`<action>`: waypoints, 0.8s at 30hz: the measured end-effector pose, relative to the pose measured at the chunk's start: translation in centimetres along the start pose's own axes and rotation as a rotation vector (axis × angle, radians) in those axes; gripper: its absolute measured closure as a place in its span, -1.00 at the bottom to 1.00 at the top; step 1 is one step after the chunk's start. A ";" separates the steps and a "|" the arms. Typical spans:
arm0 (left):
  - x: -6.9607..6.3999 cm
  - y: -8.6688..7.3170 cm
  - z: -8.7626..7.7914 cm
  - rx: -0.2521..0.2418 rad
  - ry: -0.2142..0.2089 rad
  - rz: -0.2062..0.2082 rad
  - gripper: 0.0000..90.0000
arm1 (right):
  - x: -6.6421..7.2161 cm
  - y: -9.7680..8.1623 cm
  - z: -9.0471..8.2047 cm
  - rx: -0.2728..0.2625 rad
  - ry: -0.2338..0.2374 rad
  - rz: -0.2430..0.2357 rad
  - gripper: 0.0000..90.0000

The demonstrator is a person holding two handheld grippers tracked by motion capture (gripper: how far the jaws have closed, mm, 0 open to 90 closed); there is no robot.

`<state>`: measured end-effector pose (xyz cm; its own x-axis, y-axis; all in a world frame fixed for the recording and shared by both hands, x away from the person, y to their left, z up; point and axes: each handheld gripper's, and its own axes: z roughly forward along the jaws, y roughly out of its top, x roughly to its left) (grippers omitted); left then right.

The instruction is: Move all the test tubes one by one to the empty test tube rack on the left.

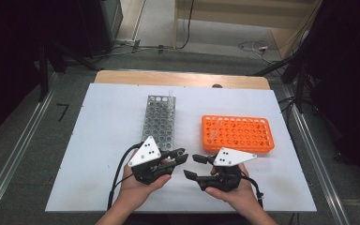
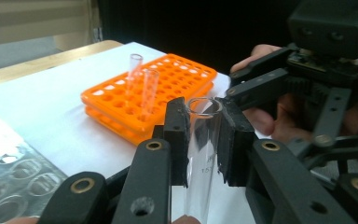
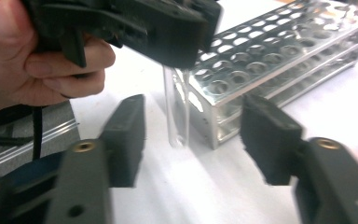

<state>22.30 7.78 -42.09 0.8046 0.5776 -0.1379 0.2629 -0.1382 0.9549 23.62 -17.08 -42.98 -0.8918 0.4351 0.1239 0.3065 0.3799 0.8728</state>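
Item: clear glass test tube (image 2: 204,154), held upright in left gripper (image 2: 204,140) nr table's front edge. Right gripper (image 3: 191,140) wide, empty. Step judged: hand-over done; racking into perforated metal rack (image 1: 158,123) req'd next.

Glass tube clamped in the left gripper (image 2: 204,140)

A clear glass tube (image 2: 203,154) is pinched upright between the black pads. Behind it, two tubes (image 2: 142,88) are seen standing in an orange rack (image 2: 168,79); the right gripper (image 2: 242,86) is held close by.
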 end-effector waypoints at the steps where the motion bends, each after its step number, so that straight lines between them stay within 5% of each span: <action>1: 0.2 0.1 -0.1 -0.003 0.006 -0.002 0.69 | -0.2 0.0 -0.3 -0.004 -0.007 0.003 -0.30; 13: 2.6 1.3 -0.2 -0.018 0.078 -0.010 0.69 | -2.5 -1.3 -3.9 -0.034 -0.084 0.032 -0.93; 24: 5.0 2.6 0.4 -0.021 0.153 -0.002 0.69 | -4.0 -3.3 -6.8 -0.048 -0.115 0.082 -1.00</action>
<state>27.27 10.00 -40.36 0.7132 0.6938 -0.0997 0.2519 -0.1209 0.9602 23.91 -25.61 -43.17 -0.8195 0.5548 0.1435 0.3582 0.3005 0.8840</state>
